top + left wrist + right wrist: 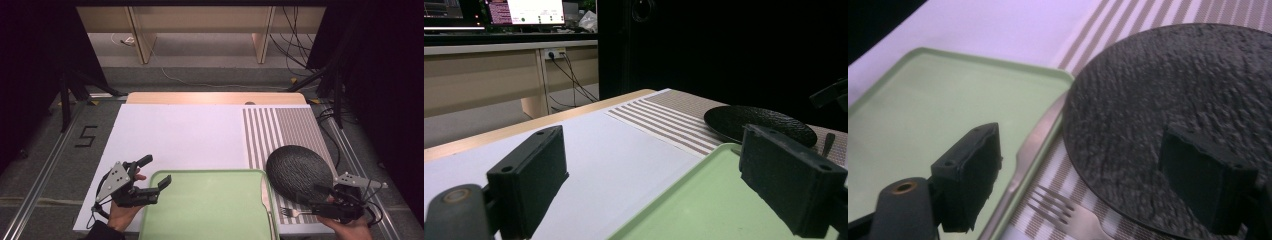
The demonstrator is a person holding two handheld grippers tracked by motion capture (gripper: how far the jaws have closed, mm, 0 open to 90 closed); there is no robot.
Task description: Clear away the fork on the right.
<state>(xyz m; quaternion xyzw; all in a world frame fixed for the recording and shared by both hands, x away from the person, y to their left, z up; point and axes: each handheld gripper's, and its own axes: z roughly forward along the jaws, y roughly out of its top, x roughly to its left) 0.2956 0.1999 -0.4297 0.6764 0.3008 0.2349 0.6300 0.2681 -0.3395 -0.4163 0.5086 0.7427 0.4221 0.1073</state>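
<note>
A light green tray (210, 210) lies at the table's front edge. Right of it a textured black plate (299, 171) rests on a striped placemat (280, 130). A knife (265, 195) lies between tray and plate, and a fork (290, 212) sits in front of the plate. My left gripper (156, 171) stands open at the tray's left rear corner, holding nothing. My right gripper (312, 197) is open over the plate's near edge. In the right gripper view its jaws (1088, 177) straddle the plate (1173, 90) rim, with the fork (1063, 210) and knife (1035, 145) just below. The left gripper view (659, 185) looks across the tray (724, 200) toward the plate (759, 122).
A white mat (180, 135) covers the table left of the placemat. Wooden furniture legs and cables stand on the floor behind the table. Dark curtains and stand legs flank both sides.
</note>
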